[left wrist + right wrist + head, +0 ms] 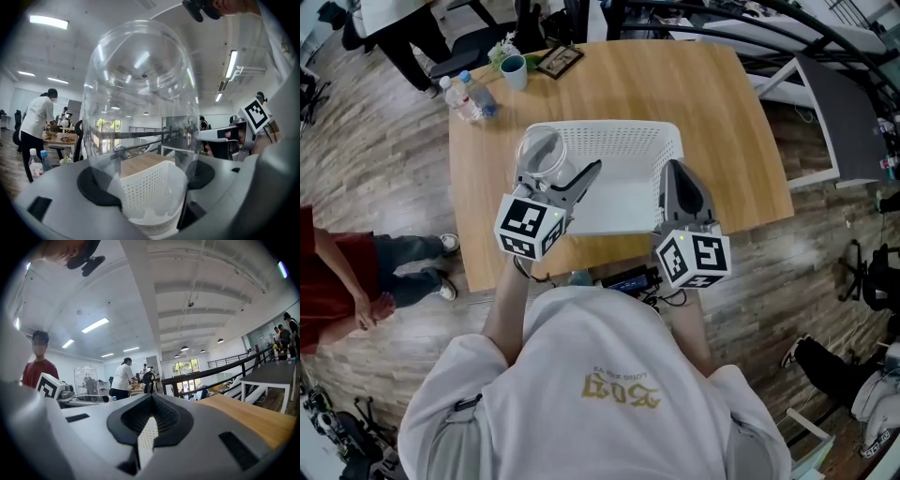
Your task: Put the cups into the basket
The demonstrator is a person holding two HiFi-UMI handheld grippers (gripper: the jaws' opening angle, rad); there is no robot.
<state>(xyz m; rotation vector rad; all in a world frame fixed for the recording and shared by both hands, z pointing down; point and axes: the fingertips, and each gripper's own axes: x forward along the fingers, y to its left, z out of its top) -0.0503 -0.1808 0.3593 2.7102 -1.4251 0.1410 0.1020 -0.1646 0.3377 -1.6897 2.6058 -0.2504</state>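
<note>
Cup (540, 152) held over the basket's (623, 127) left rim
Left gripper's (150, 180) jaws clamp the clear cup; right gripper's (149, 420) jaws are together, empty. Let go here, the cup could clip the rim and tip onto the table (712, 112).

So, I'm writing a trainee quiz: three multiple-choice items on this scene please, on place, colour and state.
1. Where is the clear plastic cup? A in the left tool's jaws; B beside the bottles; C on the floor.
2. What colour is the perforated plastic basket? A black; B white; C blue.
3. The right tool's jaws are: A wide apart; B shut on a cup; C shut, empty.
Key: 1 A, its pads press the cup's sides; 2 B, white in the head view; 3 C, they meet with nothing between.
</note>
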